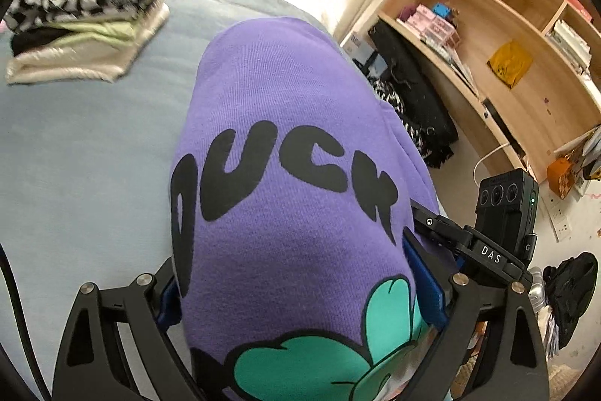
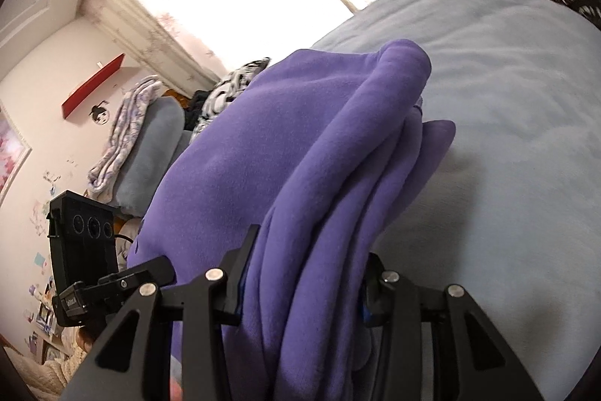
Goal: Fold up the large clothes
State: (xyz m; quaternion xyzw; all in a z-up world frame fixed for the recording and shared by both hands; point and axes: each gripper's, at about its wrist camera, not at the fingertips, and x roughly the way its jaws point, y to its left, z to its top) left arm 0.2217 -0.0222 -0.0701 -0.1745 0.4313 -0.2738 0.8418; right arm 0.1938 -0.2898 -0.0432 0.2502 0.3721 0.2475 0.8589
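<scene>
The left gripper [image 1: 300,292] is clamped on a thick bundle of the purple sweatshirt [image 1: 285,145], its blue-padded fingers [image 1: 424,284] pressed against either side of the cloth. The sweatshirt's printed face is up here, with black lettering and a green shape near the gripper. The garment stretches away from the fingers over the pale blue bed [image 1: 86,153], toward its far edge.

The right gripper [image 2: 300,284] is likewise closed on the sweatshirt [image 2: 263,138], squeezing several stacked folds between its black fingers [image 2: 240,269]. From this side the cloth is plain purple, bunched into long ridges that end in a rounded lump over the bed [image 2: 507,138].

A stack of folded clothes [image 1: 86,14] sits at the far left corner of the bed, a black-and-white patterned piece on top, with pale green, black and cream layers below. It lies well apart from the sweatshirt. Beside the bed's right edge stands a wooden bookshelf [image 1: 507,36] with books and small boxes.
</scene>
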